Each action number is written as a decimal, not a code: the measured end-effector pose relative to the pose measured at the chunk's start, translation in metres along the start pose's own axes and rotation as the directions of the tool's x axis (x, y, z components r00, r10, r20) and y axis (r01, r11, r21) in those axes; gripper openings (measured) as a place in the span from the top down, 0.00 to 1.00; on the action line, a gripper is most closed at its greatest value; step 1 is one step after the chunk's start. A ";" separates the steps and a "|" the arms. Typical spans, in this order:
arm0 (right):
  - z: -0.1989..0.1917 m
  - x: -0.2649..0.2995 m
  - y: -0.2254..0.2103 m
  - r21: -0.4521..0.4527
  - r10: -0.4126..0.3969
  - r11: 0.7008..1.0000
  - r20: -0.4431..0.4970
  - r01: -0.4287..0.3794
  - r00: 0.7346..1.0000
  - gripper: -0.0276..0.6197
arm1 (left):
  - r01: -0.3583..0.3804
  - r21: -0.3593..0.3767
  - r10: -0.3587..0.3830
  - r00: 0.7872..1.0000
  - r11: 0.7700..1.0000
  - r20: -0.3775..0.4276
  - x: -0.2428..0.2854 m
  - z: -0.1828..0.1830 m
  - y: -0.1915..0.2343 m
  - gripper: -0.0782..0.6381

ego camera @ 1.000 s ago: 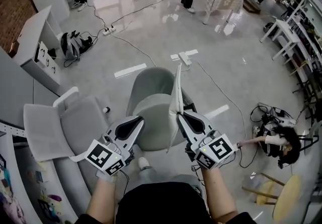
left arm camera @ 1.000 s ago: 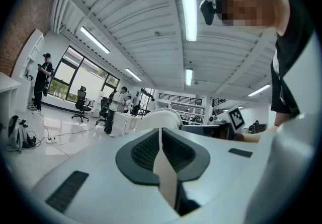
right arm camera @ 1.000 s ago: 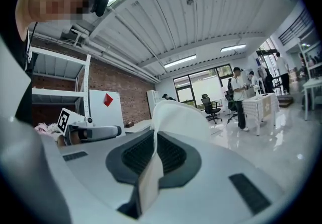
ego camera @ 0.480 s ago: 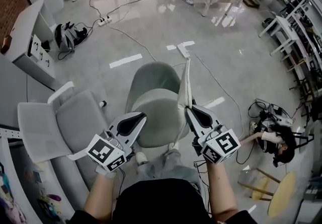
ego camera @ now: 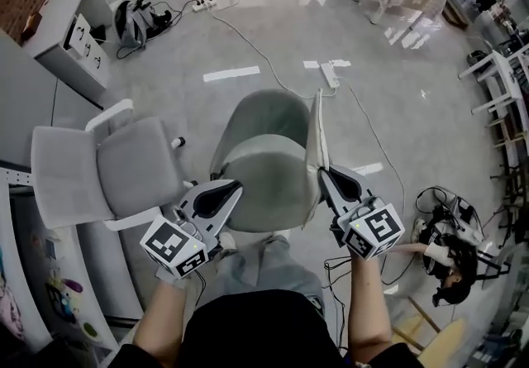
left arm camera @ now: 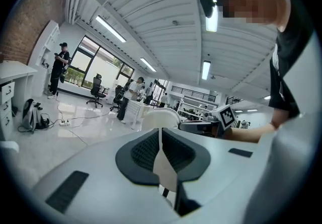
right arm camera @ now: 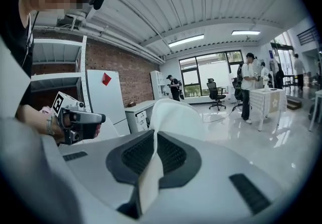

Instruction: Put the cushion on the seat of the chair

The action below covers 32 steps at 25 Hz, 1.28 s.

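Observation:
A grey-green shell chair (ego camera: pixel 269 114) stands just in front of me, its round seat (ego camera: pixel 264 180) between my two grippers. The cushion (ego camera: pixel 316 131) is a thin pale pad standing on edge over the seat's right rim; it rises rounded ahead of the jaws in the right gripper view (right arm camera: pixel 176 115). My right gripper (ego camera: pixel 324 172) is shut on its near edge, a pale strip pinched between the pads (right arm camera: pixel 153 142). My left gripper (ego camera: pixel 234 187) hovers at the seat's left rim, shut on a thin pale strip (left arm camera: pixel 160 140). How that strip joins the cushion is hidden.
A grey armchair (ego camera: pixel 124 172) stands close on the left. Cables (ego camera: pixel 248 35) and a power strip (ego camera: pixel 331 73) lie on the glossy floor beyond the chair. A person (ego camera: pixel 446 259) crouches on the floor at the right. A white desk (ego camera: pixel 62 11) and a backpack (ego camera: pixel 136 23) are far left.
Both grippers have come down with the cushion toward the chair seat. The chair now sits nearer and larger between them. The jaws stay shut.

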State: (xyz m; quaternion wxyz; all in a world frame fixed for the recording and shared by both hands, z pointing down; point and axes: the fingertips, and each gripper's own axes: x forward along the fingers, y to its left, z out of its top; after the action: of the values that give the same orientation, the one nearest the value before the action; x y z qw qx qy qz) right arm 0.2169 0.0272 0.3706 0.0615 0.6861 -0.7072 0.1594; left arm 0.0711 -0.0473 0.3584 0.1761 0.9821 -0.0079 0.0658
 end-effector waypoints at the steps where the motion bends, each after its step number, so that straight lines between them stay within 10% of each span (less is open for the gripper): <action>1: -0.004 0.003 -0.004 0.001 0.020 1.000 -0.010 -0.020 1.000 0.91 | -0.015 -0.006 0.015 1.000 1.000 -0.003 0.000 -0.002 0.001 0.85; 17: -0.106 0.055 -0.038 -0.111 0.153 0.977 -0.230 -0.182 0.961 0.91 | -0.187 -0.064 0.184 0.981 0.980 -0.055 -0.003 -0.047 0.006 0.85; 32: -0.242 0.106 -0.012 -0.158 0.218 0.933 -0.461 -0.322 0.860 0.91 | -0.318 -0.101 0.312 0.948 0.943 -0.066 -0.023 -0.081 0.014 0.85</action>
State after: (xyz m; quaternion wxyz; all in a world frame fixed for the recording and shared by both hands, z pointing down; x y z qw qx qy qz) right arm 0.1914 0.0011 0.6324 0.2741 0.5143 -0.7785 0.2329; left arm 0.0380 -0.0330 0.4353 0.2175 0.9551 -0.1642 0.1165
